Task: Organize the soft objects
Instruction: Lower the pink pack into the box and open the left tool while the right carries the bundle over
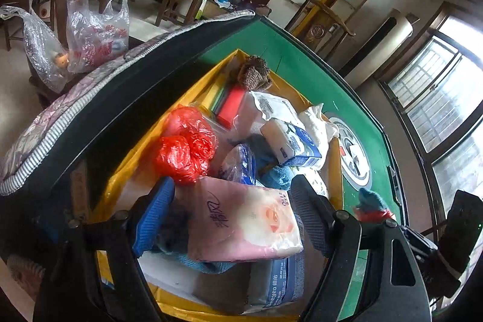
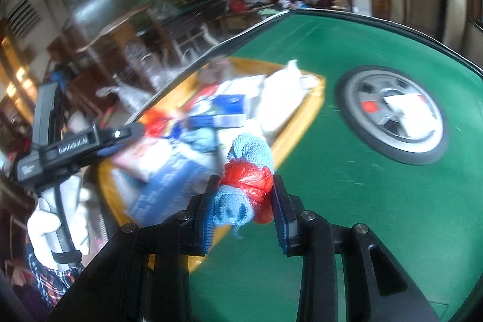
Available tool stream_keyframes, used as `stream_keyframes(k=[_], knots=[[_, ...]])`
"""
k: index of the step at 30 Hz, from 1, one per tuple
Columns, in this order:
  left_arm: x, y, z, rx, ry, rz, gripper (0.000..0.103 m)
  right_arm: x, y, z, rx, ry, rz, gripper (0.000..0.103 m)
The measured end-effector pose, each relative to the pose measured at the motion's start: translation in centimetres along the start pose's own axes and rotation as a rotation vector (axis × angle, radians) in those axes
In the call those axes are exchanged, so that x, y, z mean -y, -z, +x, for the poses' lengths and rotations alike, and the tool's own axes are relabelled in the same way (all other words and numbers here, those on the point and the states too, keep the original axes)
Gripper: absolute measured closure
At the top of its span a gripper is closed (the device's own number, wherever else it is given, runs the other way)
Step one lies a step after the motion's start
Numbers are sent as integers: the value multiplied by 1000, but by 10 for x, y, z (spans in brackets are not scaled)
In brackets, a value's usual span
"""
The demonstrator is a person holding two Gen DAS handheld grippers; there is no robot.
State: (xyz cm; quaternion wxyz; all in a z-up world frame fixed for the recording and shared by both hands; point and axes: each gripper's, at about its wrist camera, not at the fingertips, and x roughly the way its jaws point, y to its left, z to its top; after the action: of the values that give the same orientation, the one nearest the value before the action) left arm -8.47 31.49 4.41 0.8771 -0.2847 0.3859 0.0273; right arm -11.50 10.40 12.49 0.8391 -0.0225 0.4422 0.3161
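Note:
My left gripper [image 1: 234,181] hangs over the yellow box [image 1: 211,71] and is shut on a pink tissue pack [image 1: 244,225], which spans the gap between its fingers. The pack's left end is in shadow. My right gripper [image 2: 245,180] is shut on a blue cloth bundle tied with a red plastic bag [image 2: 247,189]. It holds the bundle over the green table [image 2: 392,216], just right of the box rim [image 2: 302,122]. That bundle [image 1: 374,207] also shows in the left wrist view. The right wrist view is blurred.
The box holds a red bag [image 1: 184,150], a blue-white tissue pack [image 1: 295,144], a white bag [image 1: 317,122], sponges [image 1: 232,104] and a brown knitted piece [image 1: 253,71]. A round hub [image 2: 392,110] marks the table's centre. A striped cushion [image 1: 60,116] and plastic bags [image 1: 93,29] lie left.

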Motion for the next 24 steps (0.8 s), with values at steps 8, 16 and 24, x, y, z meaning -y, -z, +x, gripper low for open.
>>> stream_keyframes(k=[8,16,24], knots=[[-9,1,-28,109,-25,12,23,-53,-2,44,-56,10,-102,73],[-17,0,-31,119,-32,3,23,-44,-5,35,-23,35,-68,39],[-33,0,-62,230,-38,-62,23,-48,-9,35,-107,-437,77,39]])
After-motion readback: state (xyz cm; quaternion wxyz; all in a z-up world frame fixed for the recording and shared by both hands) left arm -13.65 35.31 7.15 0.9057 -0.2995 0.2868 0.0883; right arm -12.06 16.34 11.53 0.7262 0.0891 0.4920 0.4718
